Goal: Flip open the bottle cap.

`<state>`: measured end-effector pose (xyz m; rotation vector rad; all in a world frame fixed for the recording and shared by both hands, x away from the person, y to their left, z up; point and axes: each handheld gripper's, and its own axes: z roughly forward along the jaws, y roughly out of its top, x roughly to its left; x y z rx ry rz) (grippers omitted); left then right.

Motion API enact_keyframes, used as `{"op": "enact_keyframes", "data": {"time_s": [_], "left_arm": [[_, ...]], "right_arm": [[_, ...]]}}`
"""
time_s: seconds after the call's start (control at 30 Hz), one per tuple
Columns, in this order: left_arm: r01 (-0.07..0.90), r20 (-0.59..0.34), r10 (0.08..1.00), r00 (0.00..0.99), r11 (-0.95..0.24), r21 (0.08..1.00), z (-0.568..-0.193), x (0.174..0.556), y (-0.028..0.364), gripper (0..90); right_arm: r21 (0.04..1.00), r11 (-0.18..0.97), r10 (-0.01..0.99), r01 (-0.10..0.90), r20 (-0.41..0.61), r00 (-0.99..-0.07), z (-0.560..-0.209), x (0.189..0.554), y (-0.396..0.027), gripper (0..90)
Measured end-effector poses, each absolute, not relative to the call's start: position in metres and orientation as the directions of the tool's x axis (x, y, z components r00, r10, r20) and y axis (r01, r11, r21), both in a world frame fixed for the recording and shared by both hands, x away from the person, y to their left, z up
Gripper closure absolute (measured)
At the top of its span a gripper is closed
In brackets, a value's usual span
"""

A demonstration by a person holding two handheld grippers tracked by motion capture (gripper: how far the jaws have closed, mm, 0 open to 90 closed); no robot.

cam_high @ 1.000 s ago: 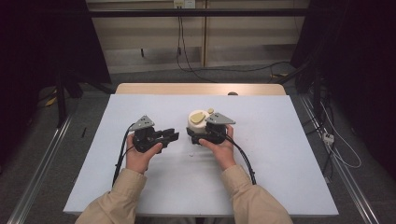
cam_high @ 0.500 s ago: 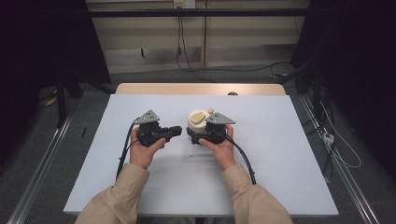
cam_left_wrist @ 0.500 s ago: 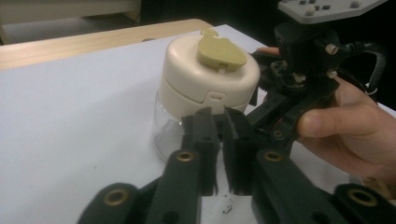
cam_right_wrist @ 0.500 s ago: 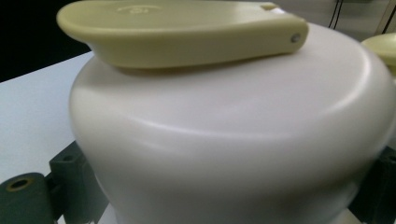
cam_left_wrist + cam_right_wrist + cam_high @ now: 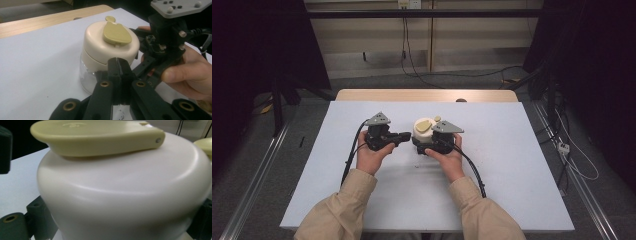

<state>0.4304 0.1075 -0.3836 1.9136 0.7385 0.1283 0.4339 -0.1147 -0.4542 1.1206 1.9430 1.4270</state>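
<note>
Near the middle of the frame, the small clear glass jar with a round cream lid [image 5: 423, 131] stands on the white table [image 5: 512, 165]. The right gripper [image 5: 428, 145] is clamped around it. The left gripper [image 5: 119, 65] has just pressed its jaws together on nothing, just beside the jar.

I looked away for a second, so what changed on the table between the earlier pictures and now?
The left gripper has just been closing its jaws, with nothing between them; now they meet, and it has shifted slightly toward the jar. The right gripper stayed around the cream-lidded jar, and the jar kept its place on the table.
</note>
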Motion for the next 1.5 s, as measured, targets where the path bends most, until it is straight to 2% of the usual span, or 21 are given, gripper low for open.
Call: {"op": "enact_keyframes", "data": {"time_s": [0.57,1.5], "left_arm": [[0.421,-0.192,0.553,0.811,-0.323,0.848,-0.384,0.436,0.094,90.0],[0.422,-0.175,0.566,0.805,-0.341,0.840,-0.374,0.439,0.083,90.0]], "right_arm": [[0.936,0.121,0.831,0.332,0.087,-0.550,-0.454,0.434,-0.115,6.4],[0.936,0.121,0.832,0.332,0.086,-0.548,-0.454,0.434,-0.114,6.3]]}}
